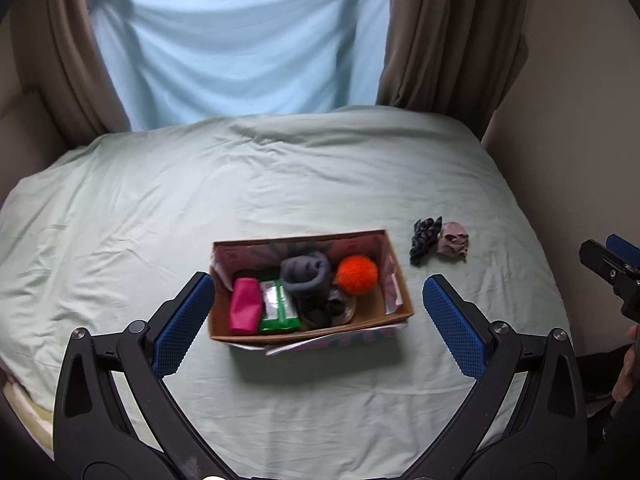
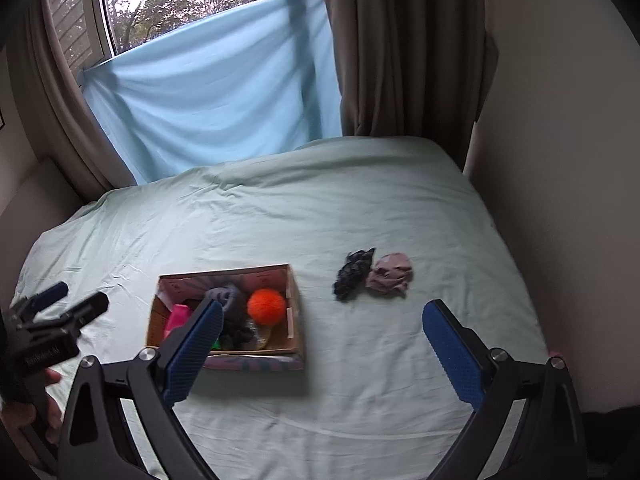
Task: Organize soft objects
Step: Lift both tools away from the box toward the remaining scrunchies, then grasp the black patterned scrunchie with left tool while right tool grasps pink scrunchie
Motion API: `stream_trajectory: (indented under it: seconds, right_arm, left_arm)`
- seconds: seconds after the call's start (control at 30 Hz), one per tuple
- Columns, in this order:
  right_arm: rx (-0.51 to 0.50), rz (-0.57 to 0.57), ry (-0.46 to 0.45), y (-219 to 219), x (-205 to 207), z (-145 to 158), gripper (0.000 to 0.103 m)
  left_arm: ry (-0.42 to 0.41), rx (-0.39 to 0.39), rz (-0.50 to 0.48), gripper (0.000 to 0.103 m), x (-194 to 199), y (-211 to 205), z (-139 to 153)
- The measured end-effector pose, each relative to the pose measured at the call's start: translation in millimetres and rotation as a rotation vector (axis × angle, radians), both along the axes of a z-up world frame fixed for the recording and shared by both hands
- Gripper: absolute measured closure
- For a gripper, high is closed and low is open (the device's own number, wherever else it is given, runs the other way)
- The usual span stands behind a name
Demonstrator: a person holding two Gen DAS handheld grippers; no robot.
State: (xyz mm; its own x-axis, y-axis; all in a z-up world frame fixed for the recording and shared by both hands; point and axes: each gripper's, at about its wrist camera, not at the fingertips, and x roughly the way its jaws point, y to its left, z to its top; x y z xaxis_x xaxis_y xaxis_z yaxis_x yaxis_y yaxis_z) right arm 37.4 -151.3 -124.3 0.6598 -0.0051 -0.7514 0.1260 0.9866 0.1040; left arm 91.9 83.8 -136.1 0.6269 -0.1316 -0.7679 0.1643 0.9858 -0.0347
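Through the left wrist camera, I look down on a bed covered with a pale green sheet. My left gripper hangs above it with its blue-padded fingers spread wide and nothing between them. Framed between those fingers sits an open cardboard box. Inside it, from left to right, I see a pink pouch, a green packet, a rolled grey sock and a fuzzy orange ball. Some dark, small items lie below the sock, too jumbled for me to name. To the right of the box, apart from it, two scrunchies lie on the sheet touching each other: a dark patterned scrunchie and a mauve scrunchie. At the far right edge part of my right gripper shows. Behind the bed hangs a light blue cloth between brown curtains.

Through the right wrist camera, my right gripper is also wide open and empty. Its left finger overlaps the box, where the orange ball shows clearly. The dark patterned scrunchie and the mauve scrunchie rest on the sheet ahead, between my fingers and nearer the right one. At the left edge my left gripper appears from the side.
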Motion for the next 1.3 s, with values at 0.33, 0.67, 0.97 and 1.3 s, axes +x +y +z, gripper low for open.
stream_trajectory:
  seconds: [0.33,0.67,0.97,1.3]
  right_arm:
    - [0.025,0.083,-0.047,-79,14,-8,0.003]
    - [0.018,0.259,-0.061,-143,61,-48,0.003]
    - [-0.003,0.358,-0.032,-172,112,-117,0.003]
    - [-0.021,0.443,0.045,-177,164,-205,0.003]
  left_arm:
    - [-0.008,0.009,0.021,0.0,13,-92,-1]
    - [0.061,0.01,0.048,0.0,73,-164,-44]
    - [0.183,0.032,-0.031,0.0,137,-222,-118]
    - [0.328,0.067,-0.121,0.001,209,-271,-223]
